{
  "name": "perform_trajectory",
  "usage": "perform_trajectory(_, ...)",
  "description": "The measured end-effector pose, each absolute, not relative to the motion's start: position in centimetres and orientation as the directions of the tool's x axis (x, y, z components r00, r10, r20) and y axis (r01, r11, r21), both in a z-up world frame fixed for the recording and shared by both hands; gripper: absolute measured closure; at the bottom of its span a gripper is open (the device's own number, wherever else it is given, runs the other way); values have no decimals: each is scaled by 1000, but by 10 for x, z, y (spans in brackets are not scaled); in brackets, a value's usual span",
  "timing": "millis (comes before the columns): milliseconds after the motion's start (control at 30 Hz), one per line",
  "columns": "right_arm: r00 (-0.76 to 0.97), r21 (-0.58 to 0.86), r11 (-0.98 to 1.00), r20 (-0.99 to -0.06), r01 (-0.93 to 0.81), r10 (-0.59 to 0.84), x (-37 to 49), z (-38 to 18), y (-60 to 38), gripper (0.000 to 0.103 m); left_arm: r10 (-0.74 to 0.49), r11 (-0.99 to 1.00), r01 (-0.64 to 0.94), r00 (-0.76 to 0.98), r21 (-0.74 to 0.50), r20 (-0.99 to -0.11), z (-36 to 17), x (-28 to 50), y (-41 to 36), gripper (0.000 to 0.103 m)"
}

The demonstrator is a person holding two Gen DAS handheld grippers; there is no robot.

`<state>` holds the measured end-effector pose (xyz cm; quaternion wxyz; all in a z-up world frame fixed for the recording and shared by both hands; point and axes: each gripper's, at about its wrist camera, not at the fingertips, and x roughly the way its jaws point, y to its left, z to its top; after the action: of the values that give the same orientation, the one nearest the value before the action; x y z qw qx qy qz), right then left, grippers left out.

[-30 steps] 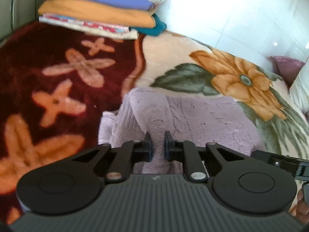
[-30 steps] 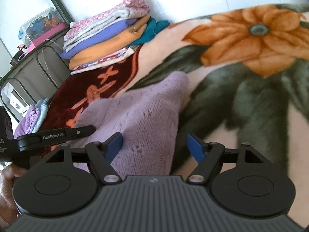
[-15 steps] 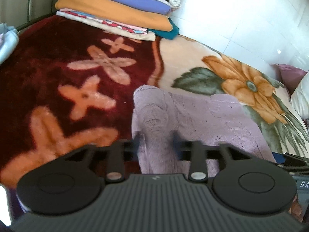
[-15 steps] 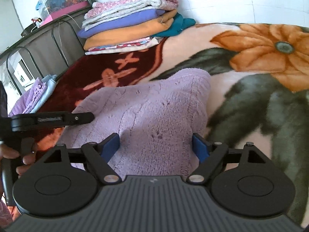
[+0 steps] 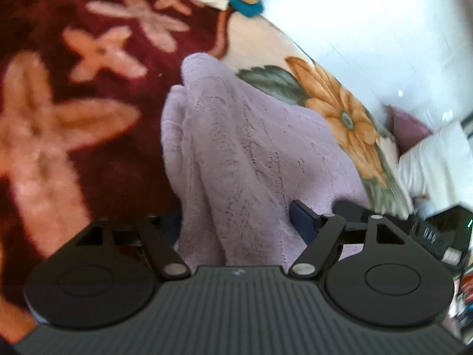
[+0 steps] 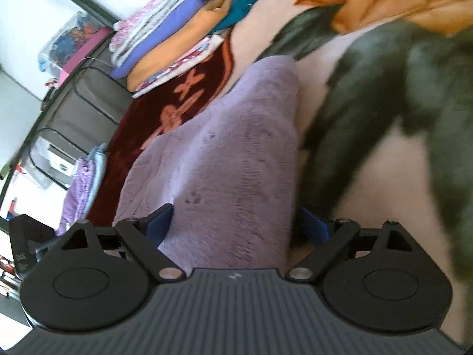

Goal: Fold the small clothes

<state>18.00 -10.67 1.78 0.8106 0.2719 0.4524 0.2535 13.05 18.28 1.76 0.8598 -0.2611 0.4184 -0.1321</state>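
Observation:
A lilac knitted garment lies folded on a flowered blanket. My left gripper is open, its jaws wide apart on either side of the garment's near left edge; the left finger is mostly hidden by the cloth. The garment also shows in the right wrist view. My right gripper is open, its blue pads straddling the garment's near right edge. The right gripper's body shows at the right in the left wrist view.
A stack of folded clothes sits at the blanket's far end. A dark frame with bins stands to the left. A white pillow and a purple cushion lie at the right. White tiled floor lies beyond the blanket.
My left gripper has opened from shut on the garment to wide apart. Both views have tilted and moved closer over the garment. The right gripper stays open.

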Motion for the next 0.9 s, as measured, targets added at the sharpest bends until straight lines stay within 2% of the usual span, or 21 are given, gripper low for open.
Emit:
perform_trajectory(33, 458, 674, 715, -585, -183, 669, 181, 18, -102, 16, -461, 817, 14, 616, -576, -639, 18, 130, 181, 53)
perform_trajectory(67, 458, 668, 721, -590, -186, 665, 182, 19, -97, 31, -469, 804, 4, 618, -594, -631, 19, 129, 182, 55)
perform_trajectory(133, 488, 628, 753, -603, -198, 632, 180, 26, -90, 44, -475, 793, -2, 625, -609, -620, 25, 127, 183, 60)
perform_trajectory(200, 501, 627, 747, -584, -221, 639, 176, 38, -94, 49, -496, 783, 27, 630, -622, -597, 35, 121, 179, 61)
perform_trajectory(333, 529, 639, 727, -538, -252, 656, 157, 75, -118, 50, -569, 740, 77, 602, -668, -560, 51, 108, 153, 61)
perform_trajectory(500, 542, 589, 777, -588, -223, 601, 124, 104, -163, 50, -632, 716, 115, 525, -689, -569, 48, 93, 108, 60)
perform_trajectory(600, 533, 577, 801, -632, -160, 562, 103, 95, -193, 50, -618, 753, 146, 495, -642, -612, 37, 88, 85, 58)
perform_trajectory(733, 522, 547, 833, -688, -83, 505, 84, 60, -212, 44, -546, 818, 141, 496, -558, -675, 21, 86, 76, 47)
perform_trajectory(767, 522, 528, 845, -698, -85, 490, 81, 51, -210, 39, -549, 814, 132, 495, -566, -673, 19, 85, 78, 46)
perform_trajectory(900, 567, 507, 855, -674, -110, 473, 64, 42, -206, 34, -519, 835, 127, 505, -536, -689, 30, 75, 82, 47)
